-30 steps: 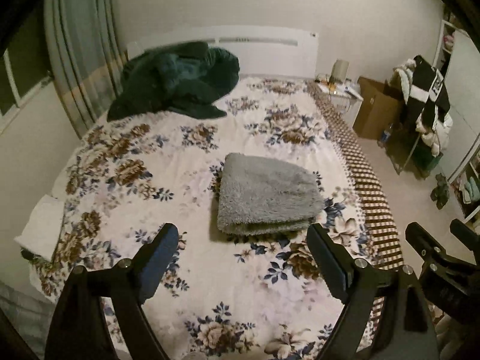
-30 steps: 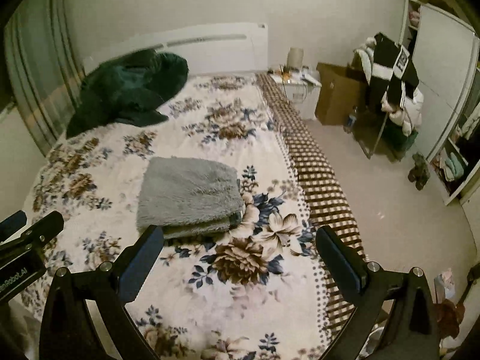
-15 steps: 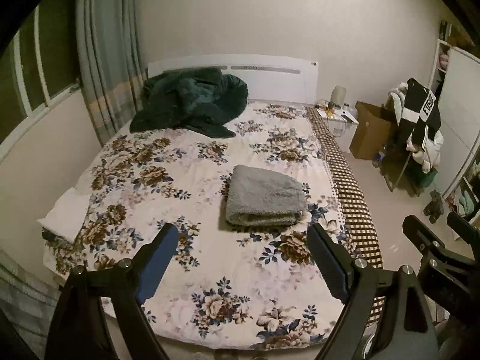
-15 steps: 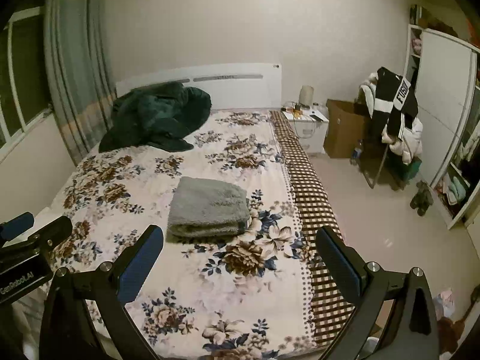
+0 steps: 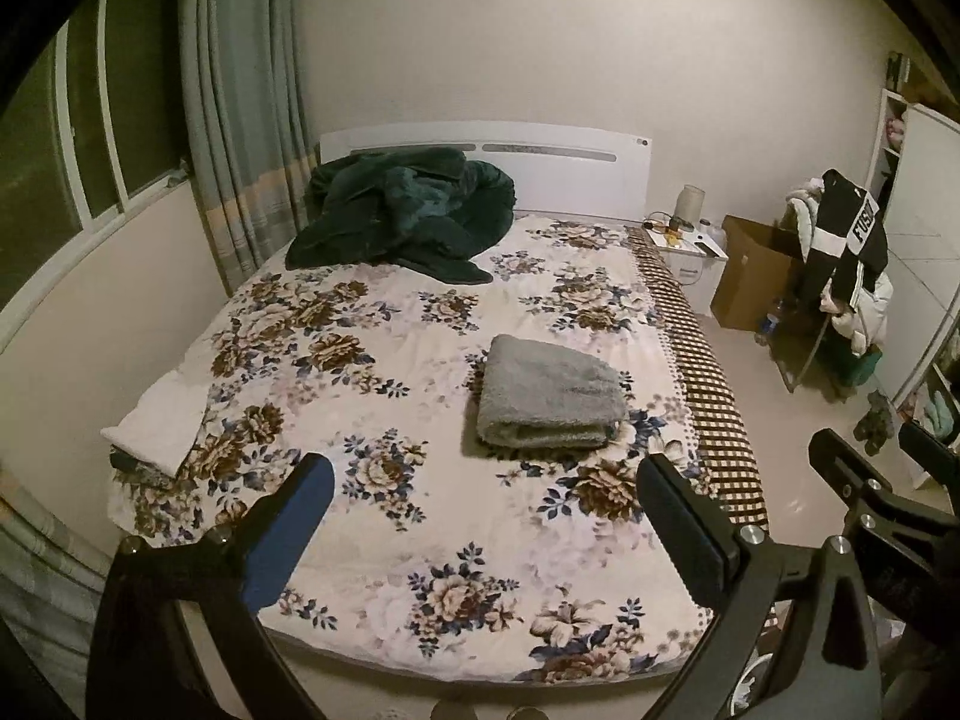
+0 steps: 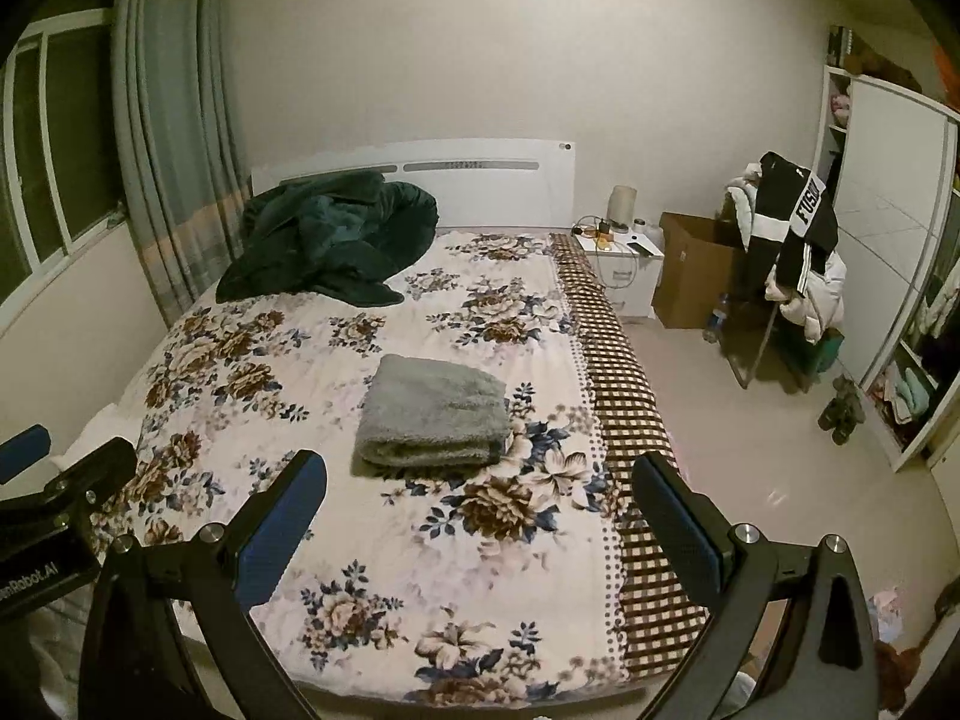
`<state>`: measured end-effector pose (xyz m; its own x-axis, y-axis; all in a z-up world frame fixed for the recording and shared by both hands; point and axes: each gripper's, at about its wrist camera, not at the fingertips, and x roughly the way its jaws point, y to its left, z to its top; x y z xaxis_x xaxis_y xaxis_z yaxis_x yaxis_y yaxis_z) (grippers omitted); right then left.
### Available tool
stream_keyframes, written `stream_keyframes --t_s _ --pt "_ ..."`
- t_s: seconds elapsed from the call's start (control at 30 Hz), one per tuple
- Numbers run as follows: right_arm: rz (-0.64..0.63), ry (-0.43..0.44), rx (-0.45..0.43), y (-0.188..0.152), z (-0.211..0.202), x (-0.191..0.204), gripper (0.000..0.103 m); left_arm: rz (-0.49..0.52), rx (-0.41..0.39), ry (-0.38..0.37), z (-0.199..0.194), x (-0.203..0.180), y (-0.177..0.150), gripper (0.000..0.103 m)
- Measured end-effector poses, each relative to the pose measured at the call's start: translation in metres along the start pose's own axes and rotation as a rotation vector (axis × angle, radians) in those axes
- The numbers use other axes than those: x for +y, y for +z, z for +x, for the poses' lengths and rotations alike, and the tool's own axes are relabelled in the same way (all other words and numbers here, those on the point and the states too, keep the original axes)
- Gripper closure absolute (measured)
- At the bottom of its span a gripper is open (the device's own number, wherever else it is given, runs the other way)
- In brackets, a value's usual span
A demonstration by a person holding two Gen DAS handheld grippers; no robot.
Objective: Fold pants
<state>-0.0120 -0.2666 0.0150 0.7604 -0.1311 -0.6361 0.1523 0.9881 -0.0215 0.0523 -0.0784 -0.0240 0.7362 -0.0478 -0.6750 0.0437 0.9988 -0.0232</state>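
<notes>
The grey fleecy pants [image 5: 549,399] lie folded in a neat rectangle on the flowered bedspread [image 5: 384,396], right of the bed's middle; they also show in the right wrist view [image 6: 435,411]. My left gripper [image 5: 483,528] is open and empty, held back above the foot of the bed. My right gripper [image 6: 480,525] is open and empty too, level with the left one. Both are well short of the pants. The right gripper shows at the right edge of the left wrist view [image 5: 882,480].
A dark green blanket [image 5: 402,210] is heaped by the white headboard. A white nightstand [image 6: 624,270], a cardboard box [image 6: 690,270] and a rack of clothes [image 6: 792,246] stand right of the bed. A wardrobe [image 6: 900,276] lines the right wall. Curtains [image 5: 240,138] hang left.
Both grippers have drawn back and up from the bed, so the whole bed and room now show. The folded pants have not moved. Both grippers stay open.
</notes>
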Motion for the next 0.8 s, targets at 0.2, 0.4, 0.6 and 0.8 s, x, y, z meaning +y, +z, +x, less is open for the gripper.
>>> stream_keyframes --t_s 0.2,0.4,0.6,0.8 --pt "-0.003 0.009 0.013 0.0034 0.004 -0.0011 0.0 0.001 -0.003 0.009 -0.0034 0.0041 -0.0024 0.0" --pt "0.007 0.013 0.018 0.0014 0.0048 -0.0001 0.0 0.008 -0.008 0.01 -0.006 0.0074 -0.0023 0.0" --pt "0.006 0.017 0.025 0.0006 0.005 -0.0008 0.0 0.007 -0.01 0.014 -0.0085 0.0089 -0.0023 0.0" --pt "0.008 0.016 0.024 -0.0021 0.0039 0.0005 0.0 0.009 -0.011 0.012 -0.0102 0.0101 -0.0021 0.0"
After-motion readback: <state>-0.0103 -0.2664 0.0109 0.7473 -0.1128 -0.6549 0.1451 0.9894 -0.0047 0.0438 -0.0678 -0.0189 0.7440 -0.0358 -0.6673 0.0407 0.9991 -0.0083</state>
